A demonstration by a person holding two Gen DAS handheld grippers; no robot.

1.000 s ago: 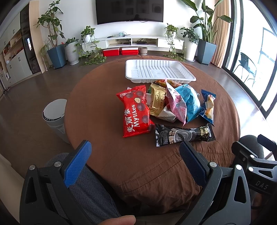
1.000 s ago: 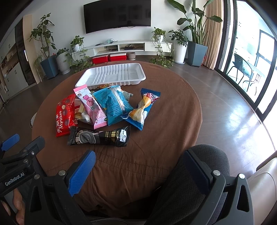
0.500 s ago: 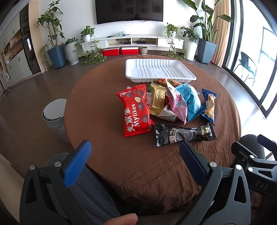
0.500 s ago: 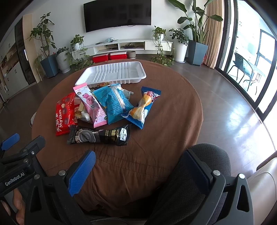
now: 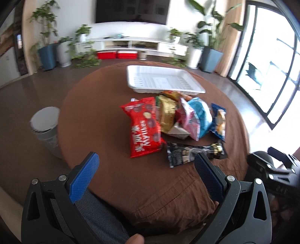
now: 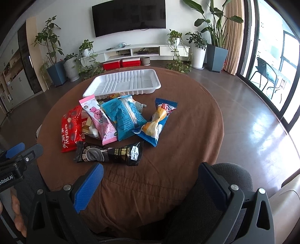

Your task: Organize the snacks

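Brown-clothed round table point(image 6: 187, 150) in a bright living room with wall television point(image 6: 129, 16).

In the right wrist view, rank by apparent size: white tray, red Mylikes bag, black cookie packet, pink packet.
1. white tray, though farthest away
2. black cookie packet and red Mylikes bag: look alike, and the bag is partly overlapped, so unranked
3. pink packet, partly covered, so unsure

I see a big black TV point(image 6: 129, 16) on the white wall point(image 6: 176, 16). Under it is a long white shelf point(image 6: 144, 50). Green plants in pots point(image 6: 56, 73) stand on the shiny dark brown floor point(image 6: 243, 116). Sun comes through tall glass windows point(image 6: 277, 62).
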